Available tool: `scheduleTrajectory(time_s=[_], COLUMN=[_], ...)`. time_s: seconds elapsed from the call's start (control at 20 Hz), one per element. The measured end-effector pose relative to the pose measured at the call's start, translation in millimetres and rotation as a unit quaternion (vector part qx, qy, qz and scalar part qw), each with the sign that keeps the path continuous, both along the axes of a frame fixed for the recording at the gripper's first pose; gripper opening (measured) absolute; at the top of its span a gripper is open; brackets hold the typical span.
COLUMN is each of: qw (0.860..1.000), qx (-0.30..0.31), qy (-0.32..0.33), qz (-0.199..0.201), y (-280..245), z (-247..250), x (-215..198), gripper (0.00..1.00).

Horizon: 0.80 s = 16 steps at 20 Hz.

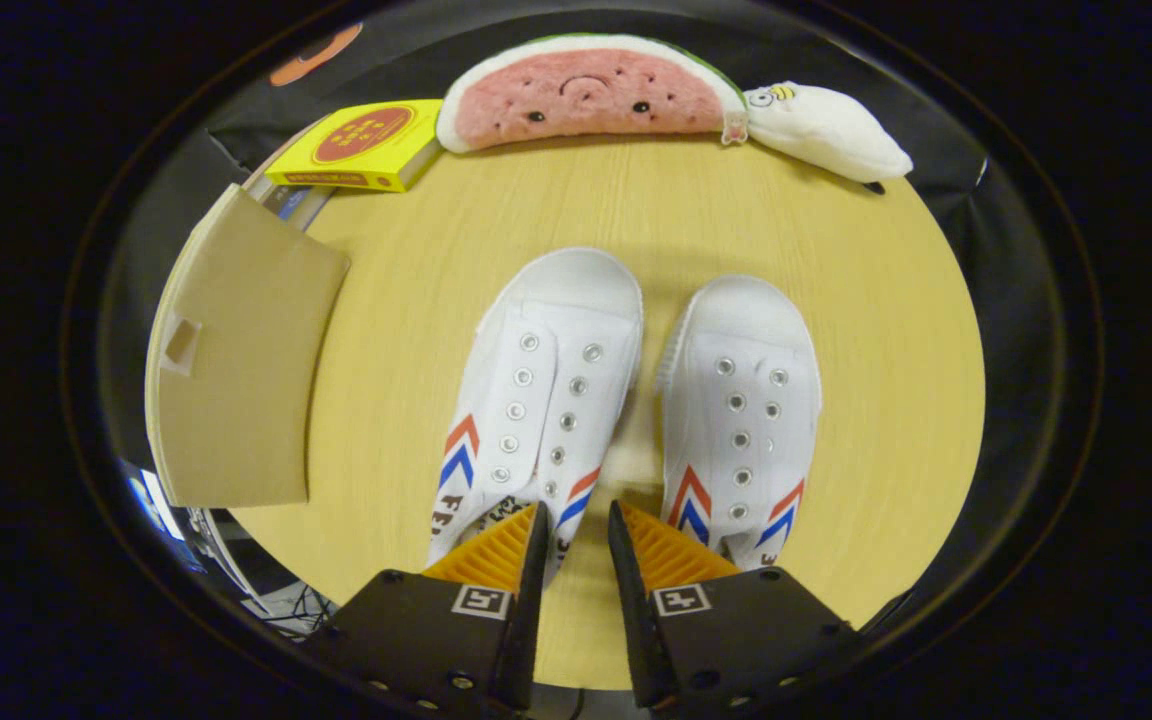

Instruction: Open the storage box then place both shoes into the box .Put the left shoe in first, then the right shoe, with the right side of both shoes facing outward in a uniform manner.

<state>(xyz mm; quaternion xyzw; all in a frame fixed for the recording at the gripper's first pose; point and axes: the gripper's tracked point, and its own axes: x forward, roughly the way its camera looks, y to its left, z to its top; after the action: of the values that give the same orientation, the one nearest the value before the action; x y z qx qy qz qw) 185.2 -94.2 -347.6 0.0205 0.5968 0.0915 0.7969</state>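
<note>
I see my gripper hovering over the round pale wooden table, its fingers a narrow gap apart and pinching nothing; bare tabletop shows between them. Just ahead lie two white canvas shoes with red and blue chevron stripes, toes pointing away from me. The left-hand shoe sits partly under one fingertip, and the right-hand shoe partly under the other; the two shoes lie side by side, apart. To the left, near the table's edge, is the tan cardboard storage box. Beyond the shoes rest a flat yellow box, a watermelon-slice plush and a white plush.
</note>
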Motion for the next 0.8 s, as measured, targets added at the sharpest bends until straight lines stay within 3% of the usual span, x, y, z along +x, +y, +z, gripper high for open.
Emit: scheduleTrajectory(time_s=[0.05, 0.1, 0.25, 0.35, 0.8], qw=[1.000, 1.000, 0.999, 0.997, 0.987], qx=[0.008, 0.015, 0.045, 0.074, 0.161], qy=[0.005, 0.008, 0.016, 0.021, -0.004], qz=[-0.002, -0.008, -0.010, -0.013, -0.006], y=[1.1, 2.9, 6.9, 6.3, 6.6], z=[-3.5, -8.7, -8.2, -8.0, 17.5], x=[1.7, 2.6, 6.4, 4.3, -24.9], gripper=[0.34, 0.18, 0.15, 0.00, 0.00])
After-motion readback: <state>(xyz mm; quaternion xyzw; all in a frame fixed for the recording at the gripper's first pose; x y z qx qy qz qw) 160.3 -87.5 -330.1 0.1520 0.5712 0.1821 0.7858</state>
